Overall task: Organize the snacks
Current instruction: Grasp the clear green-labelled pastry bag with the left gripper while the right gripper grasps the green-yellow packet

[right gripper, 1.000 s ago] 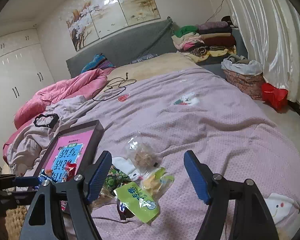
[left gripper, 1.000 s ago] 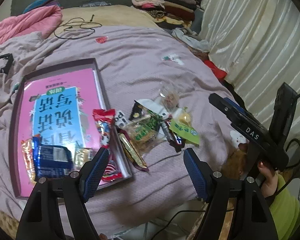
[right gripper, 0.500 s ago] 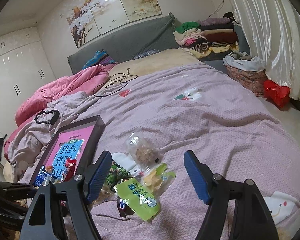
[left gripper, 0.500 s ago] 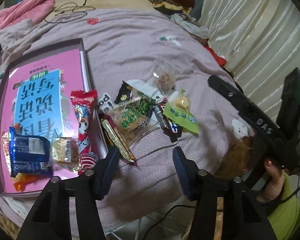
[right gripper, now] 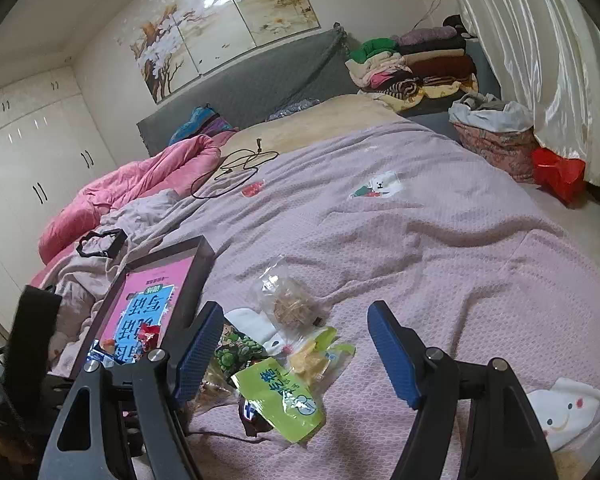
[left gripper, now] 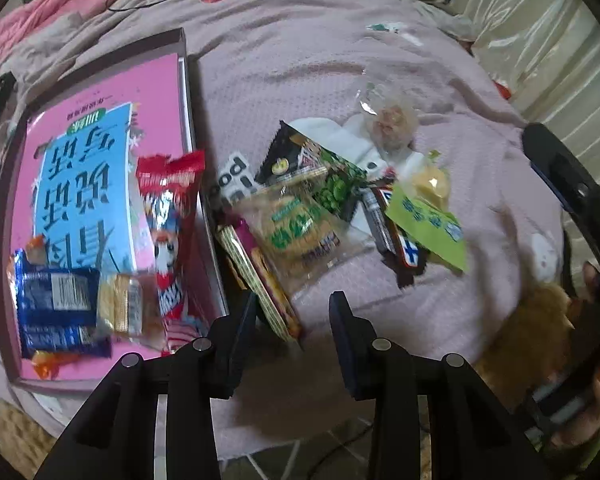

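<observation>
Lilac bedspread [left gripper: 300, 60], left tool [left gripper: 293, 320] steeply down, jaws narrowing around snack bar [left gripper: 260, 280] end, right tool [right gripper: 296, 344] gaping.

Left gripper [left gripper: 293, 316] lower, closer to long yellow snack bar [left gripper: 260, 280]; jaws just narrowed, bar's end between.
</observation>
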Tool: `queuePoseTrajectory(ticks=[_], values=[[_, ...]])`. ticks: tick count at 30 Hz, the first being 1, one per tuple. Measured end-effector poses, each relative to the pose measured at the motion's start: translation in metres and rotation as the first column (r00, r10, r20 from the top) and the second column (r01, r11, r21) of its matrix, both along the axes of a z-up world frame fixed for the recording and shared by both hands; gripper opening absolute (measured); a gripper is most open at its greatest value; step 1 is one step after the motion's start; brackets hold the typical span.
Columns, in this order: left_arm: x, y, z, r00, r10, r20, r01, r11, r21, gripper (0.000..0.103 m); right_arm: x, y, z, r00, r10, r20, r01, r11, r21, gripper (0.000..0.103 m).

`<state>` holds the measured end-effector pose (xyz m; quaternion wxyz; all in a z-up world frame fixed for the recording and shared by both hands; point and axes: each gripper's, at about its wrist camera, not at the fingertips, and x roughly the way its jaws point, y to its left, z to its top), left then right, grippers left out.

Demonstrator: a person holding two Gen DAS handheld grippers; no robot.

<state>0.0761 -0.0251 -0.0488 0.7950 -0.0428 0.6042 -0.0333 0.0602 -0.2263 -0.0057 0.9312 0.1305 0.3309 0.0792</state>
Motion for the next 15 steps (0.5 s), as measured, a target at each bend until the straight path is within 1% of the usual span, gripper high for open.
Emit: queuePoseTrajectory(ticks=[3,6,10,11,12,14,15], values=[[0.008,-0.003,-0.001,1.0,0.018,-0.001,-0.018,1.0,0.019,0.039,0.001,-0.002,-0.001,1.0,-0.001,-0.005,0.001,1.0,0.003,0.074],[0.012,-0.01,-0.004,1.0,0.012,0.0,-0.012,0.999,0.045,0.039,0.002,-0.005,-0.003,1.0,-0.005,-0.016,0.005,1.0,0.008,0.074],[0.018,-0.016,-0.012,1.0,0.016,-0.013,-0.016,0.999,0.048,0.039,0.005,-0.009,-0.008,0.999,-0.01,-0.049,0.011,1.0,0.015,0.074],[0.019,-0.018,-0.012,1.0,0.012,-0.003,-0.012,0.999,0.04,0.039,0.006,-0.009,-0.01,0.998,-0.009,-0.059,0.01,1.0,0.017,0.074],[0.019,-0.017,-0.011,1.0,0.012,0.011,-0.013,1.0,0.015,0.039,0.008,-0.01,-0.012,0.997,-0.007,-0.072,0.008,1.0,0.018,0.074],[0.02,-0.021,-0.01,1.0,-0.004,0.031,0.006,0.999,-0.052,0.04,0.009,-0.01,-0.016,0.996,-0.003,-0.089,0.005,1.0,0.019,0.074],[0.021,-0.023,-0.011,0.999,-0.009,0.031,0.011,0.999,-0.053,0.04,0.01,-0.01,-0.017,0.995,-0.001,-0.097,0.003,1.0,0.019,0.074]])
